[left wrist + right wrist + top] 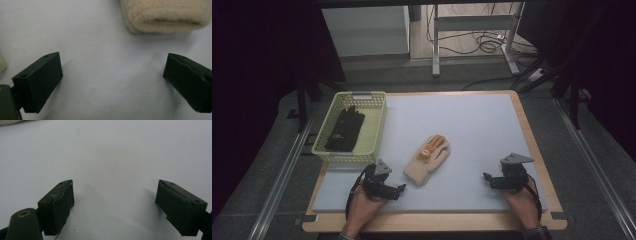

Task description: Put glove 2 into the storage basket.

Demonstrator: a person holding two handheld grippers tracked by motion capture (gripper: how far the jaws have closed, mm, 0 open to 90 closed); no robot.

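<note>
Wooden bench point(539, 155), rectangular with rounded corners, topped by a pale blue-grey foam mat point(477, 130), smooth and matte, covering nearly the whole top.

At the mat's far left corner, a pale yellow plastic basket point(324, 145): rectangular, lattice-walled, with a handle cut-out in the far rim. Inside it, 1 black glove point(345, 129), limp and flat, lying lengthwise with fingers toward the far end.

Near the mat's middle, well apart from the basket, a cream glove point(428, 161) of fuzzy knitted wool, orange at the fingers, lying flat with the cuff toward the person and the fingers pointing away. Thick, soft, rolled-looking cuff edge at the top of the left claw view point(165, 17).

Left claw point(401, 188), black and blocky with a grey 3-cornered plate on top, low over the near left part of the mat, just beside the cream glove's cuff and apart from it; jaws released wide, bare mat between them point(112, 82).

Right claw point(486, 177), same build, over the near right part of the mat, well apart from the cream glove; jaws spread wide, grasping nothing, plain mat between them point(115, 202).
</note>
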